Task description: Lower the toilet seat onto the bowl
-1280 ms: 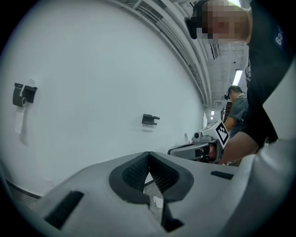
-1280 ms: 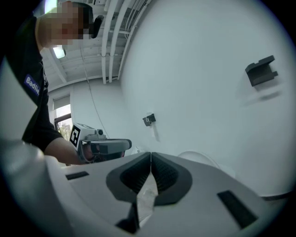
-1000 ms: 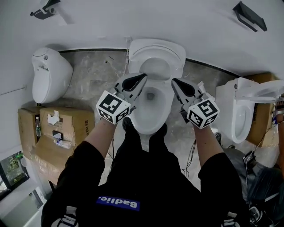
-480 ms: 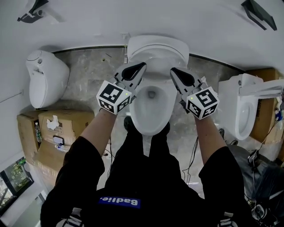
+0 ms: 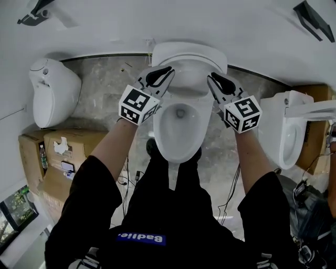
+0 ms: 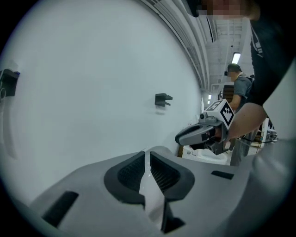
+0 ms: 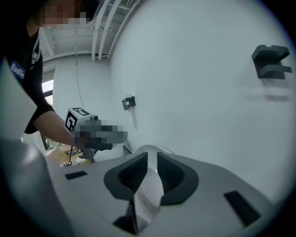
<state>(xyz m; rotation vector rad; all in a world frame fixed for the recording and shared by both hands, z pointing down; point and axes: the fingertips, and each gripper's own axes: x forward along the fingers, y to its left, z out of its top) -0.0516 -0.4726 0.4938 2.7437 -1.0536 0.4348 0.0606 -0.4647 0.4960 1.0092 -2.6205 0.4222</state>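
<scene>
A white toilet stands in the middle of the head view, its bowl (image 5: 159, 137) open below me. The seat and lid (image 5: 190, 57) stand raised at the back, against the wall. My left gripper (image 5: 169, 70) is shut at the raised seat's left edge; my right gripper (image 5: 211, 77) is shut at its right edge. Whether either touches the seat I cannot tell. In the left gripper view the jaws (image 6: 147, 155) are closed to a thin slit against the white wall, and the right gripper (image 6: 178, 138) shows beyond. In the right gripper view the seat's rounded top (image 7: 155, 149) shows just behind the closed jaws (image 7: 152, 156).
A white urinal (image 5: 52, 92) stands at the left, with cardboard boxes (image 5: 58, 152) in front of it. Another toilet (image 5: 286, 131) is at the right. Dark brackets (image 5: 315, 16) are fixed on the wall. Cables lie on the stone floor. A person (image 6: 238, 83) stands far off.
Both grippers have moved away from me, from over the bowl's sides up to the edges of the raised seat. Their jaws look closed throughout.
</scene>
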